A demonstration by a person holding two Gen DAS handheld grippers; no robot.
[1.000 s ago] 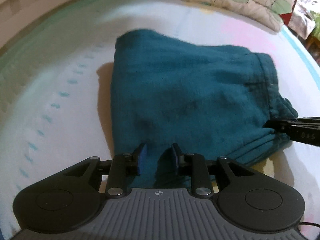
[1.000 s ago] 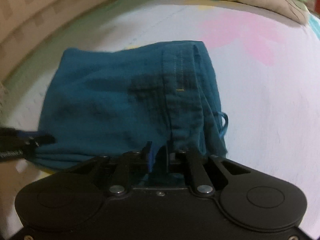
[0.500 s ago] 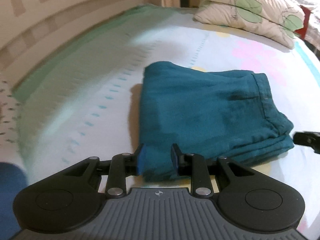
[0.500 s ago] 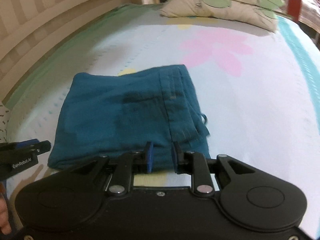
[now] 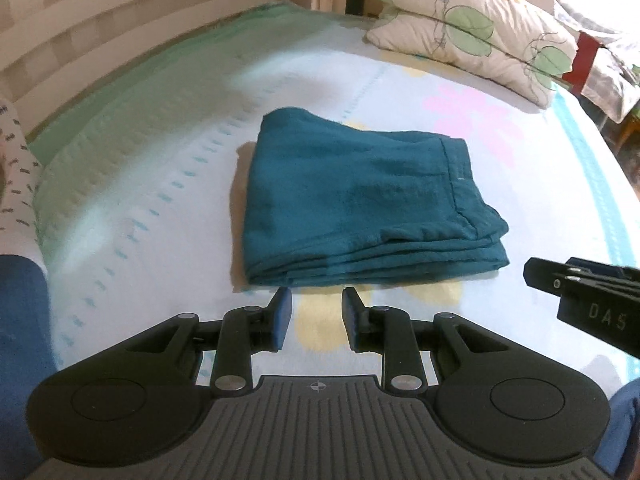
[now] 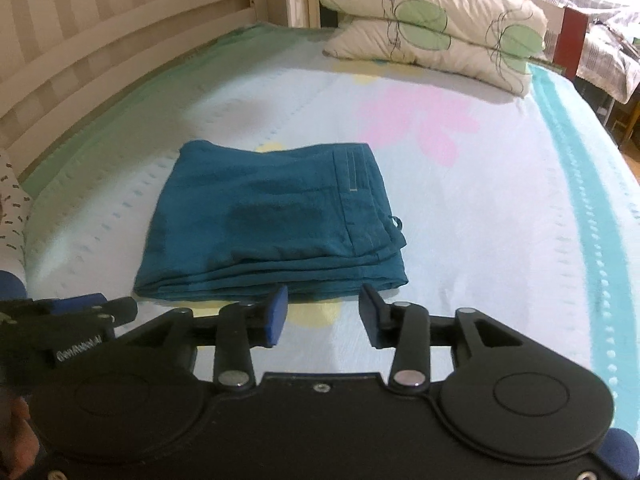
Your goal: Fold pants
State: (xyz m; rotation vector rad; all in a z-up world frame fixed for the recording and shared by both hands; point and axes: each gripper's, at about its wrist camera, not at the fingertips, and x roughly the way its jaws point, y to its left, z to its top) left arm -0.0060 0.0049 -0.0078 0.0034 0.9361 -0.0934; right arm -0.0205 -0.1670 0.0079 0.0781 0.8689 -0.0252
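My left gripper (image 5: 316,318) has its fingers part spread with nothing between them, clear of the cloth. My right gripper (image 6: 323,316) is spread wider, also empty; its jaws have just been opening, and no fabric sits between them now.

The pants (image 5: 360,200) lie folded into a flat teal packet on the bed (image 5: 160,184), just beyond both sets of fingertips, stacked edges toward me, waistband side to the right. A small loop (image 6: 397,222) sticks out at the right edge. The pillows (image 6: 432,28) are well apart at the far end.

Judgement: the fold looks done, or nearly.

Risks:
- The near edges are loose layers. If I reach back in and catch only the top one, the packet peels open.
- The loop could snag a fingertip on any pass along that side and drag the stack askew.
- The bed is soft; pressing down to tidy could wrinkle the sheet and shift the fold.
- The grippers sit near each other; crossing paths could knock them together.

Writing: the right gripper's side reads "DAS" (image 5: 606,314), cut off by the frame edge. The left gripper's side carries a white label (image 6: 78,349) that looks like "GenRobot.AI", small and tilted, not sure. No label readable on the pants.
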